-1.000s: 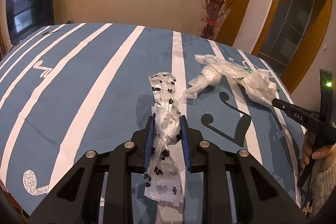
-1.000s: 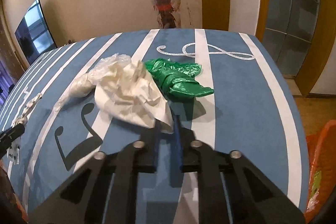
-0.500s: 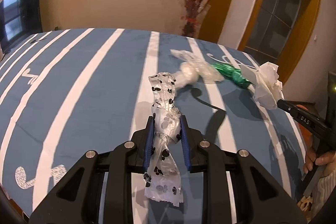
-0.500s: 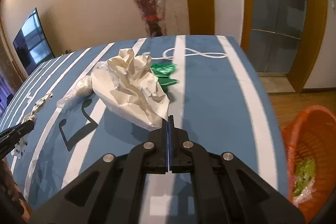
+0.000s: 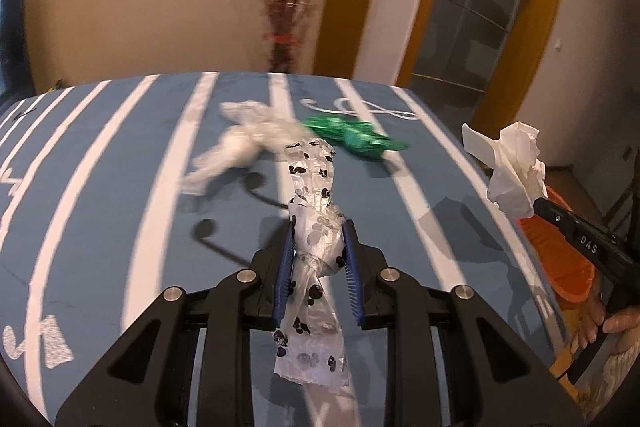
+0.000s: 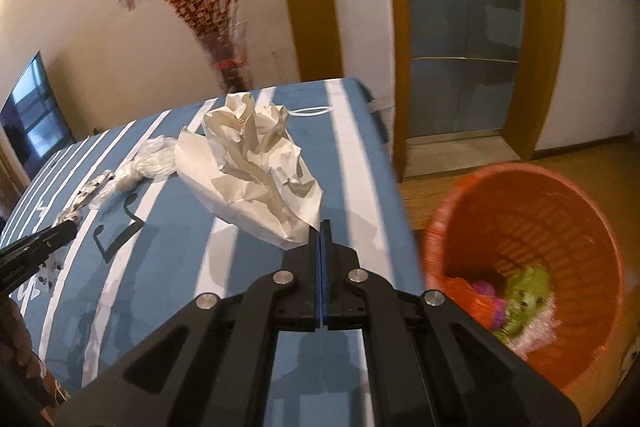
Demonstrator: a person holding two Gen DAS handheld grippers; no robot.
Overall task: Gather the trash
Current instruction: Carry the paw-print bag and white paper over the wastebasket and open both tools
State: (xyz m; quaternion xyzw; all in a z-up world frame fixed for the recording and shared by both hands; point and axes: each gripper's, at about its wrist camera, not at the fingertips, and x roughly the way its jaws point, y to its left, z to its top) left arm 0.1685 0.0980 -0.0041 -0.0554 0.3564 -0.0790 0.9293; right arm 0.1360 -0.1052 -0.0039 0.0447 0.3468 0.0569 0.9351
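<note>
Two grippers work over a table (image 5: 100, 187) covered in a blue cloth with white stripes running from near to far and black music notes printed on it. Behind the table stands a beige wall with a vase of red-berried branches (image 6: 224, 67), blurred in both views, and to the right a doorway with yellow-brown frames and grey glass panels. A dark screen (image 6: 32, 123) hangs on the far left wall. The floor to the right of the table is wooden, and an orange basket (image 6: 480, 211) stands there, with what looks like green and pink scraps at its bottom, though that part is smeared.

The left gripper (image 5: 318, 227) pinches a clear plastic bag with black spots (image 5: 314, 187) at its middle; the bag's long axis runs along the fingers, one end pointing up and away toward the far side, the other hanging toward the camera. The right gripper (image 6: 323, 225) has its jaws pressed together on the near corner of a crumpled sheet of white paper (image 6: 256, 163), which fans out to the far left, lifted above the cloth near the table's right edge.

A clear bag (image 5: 240, 143) and a green bag (image 5: 356, 137) lie side by side on the far part of the cloth.
</note>
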